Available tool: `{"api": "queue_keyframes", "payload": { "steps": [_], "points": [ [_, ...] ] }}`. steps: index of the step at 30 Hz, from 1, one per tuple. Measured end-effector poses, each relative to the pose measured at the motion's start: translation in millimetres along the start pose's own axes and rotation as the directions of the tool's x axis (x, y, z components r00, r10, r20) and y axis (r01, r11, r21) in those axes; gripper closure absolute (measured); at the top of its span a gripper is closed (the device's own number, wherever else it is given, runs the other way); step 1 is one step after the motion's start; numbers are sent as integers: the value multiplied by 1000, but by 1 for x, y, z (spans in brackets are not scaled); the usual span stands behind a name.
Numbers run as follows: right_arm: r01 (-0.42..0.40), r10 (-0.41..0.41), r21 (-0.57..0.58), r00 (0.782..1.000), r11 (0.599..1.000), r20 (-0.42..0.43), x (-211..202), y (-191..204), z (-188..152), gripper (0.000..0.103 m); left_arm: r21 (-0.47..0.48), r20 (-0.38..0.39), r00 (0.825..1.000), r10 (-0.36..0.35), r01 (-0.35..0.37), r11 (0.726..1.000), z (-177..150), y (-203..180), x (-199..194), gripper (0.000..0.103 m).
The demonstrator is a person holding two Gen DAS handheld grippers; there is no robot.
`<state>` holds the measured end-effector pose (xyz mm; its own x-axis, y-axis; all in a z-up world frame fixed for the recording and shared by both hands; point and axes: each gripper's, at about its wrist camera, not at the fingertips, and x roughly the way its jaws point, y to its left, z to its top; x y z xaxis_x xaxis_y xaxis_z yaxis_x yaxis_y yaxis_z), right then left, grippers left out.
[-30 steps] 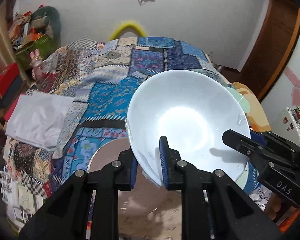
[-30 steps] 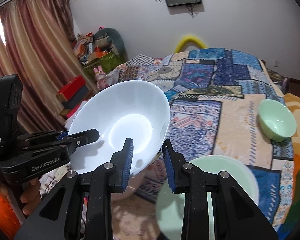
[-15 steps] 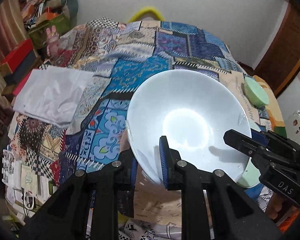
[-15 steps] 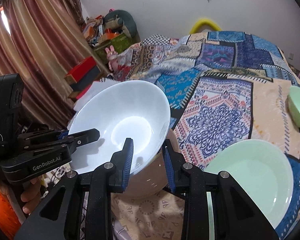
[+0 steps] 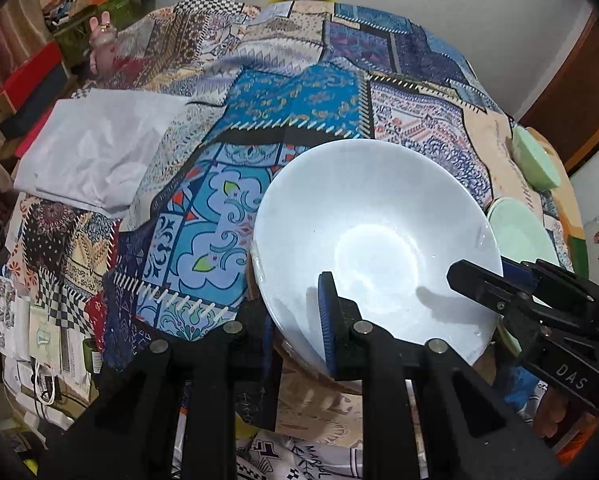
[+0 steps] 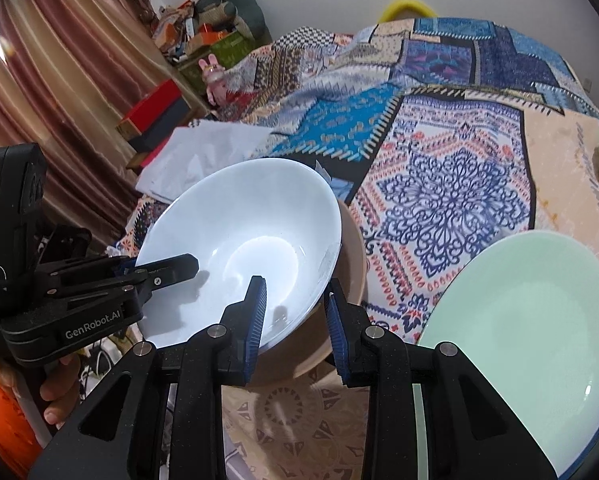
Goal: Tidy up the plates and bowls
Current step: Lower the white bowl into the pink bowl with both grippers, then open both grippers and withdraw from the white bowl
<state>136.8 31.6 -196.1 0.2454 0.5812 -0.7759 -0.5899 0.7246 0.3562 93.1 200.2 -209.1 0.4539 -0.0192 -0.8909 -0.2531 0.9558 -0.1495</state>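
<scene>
White bowl (image 5: 375, 236) tilted, both claws gripping

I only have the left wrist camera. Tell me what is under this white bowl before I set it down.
Observer: The right wrist view shows a tan bowl on the quilt directly below the white bowl, which is tilted over it.
Operator: Now check the other hold.
Observer: The right gripper straddles the near rim, with one pad inside the white bowl and the other outside it.
Operator: Now report clearance on the right side.
Observer: The green plate lies flat there, with a strip of quilt between it and the tan bowl.
</scene>
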Motion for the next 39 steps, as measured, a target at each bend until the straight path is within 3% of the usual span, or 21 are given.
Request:
{"api": "queue_keyframes", "payload": {
  "steps": [13,27,32,39],
  "points": [
    [-1,1,-1,1000,1000,-25,1,-5,0,76,13,-17,1000,-6,7,1000,-1,1,11,84],
    [24,-23,0,999,1000,30,-29,-18,-4,73,116,0,995,102,-101,988,-2,-18,9,83],
    [41,-42,8,997,999,58,-47,-31,-4,73,98,-9,994,113,-112,989,1,-17,3,83],
    [93,-97,43,990,995,107,-81,-63,-8,71,85,69,989,133,-139,987,9,-22,-25,63]
  ]
}}
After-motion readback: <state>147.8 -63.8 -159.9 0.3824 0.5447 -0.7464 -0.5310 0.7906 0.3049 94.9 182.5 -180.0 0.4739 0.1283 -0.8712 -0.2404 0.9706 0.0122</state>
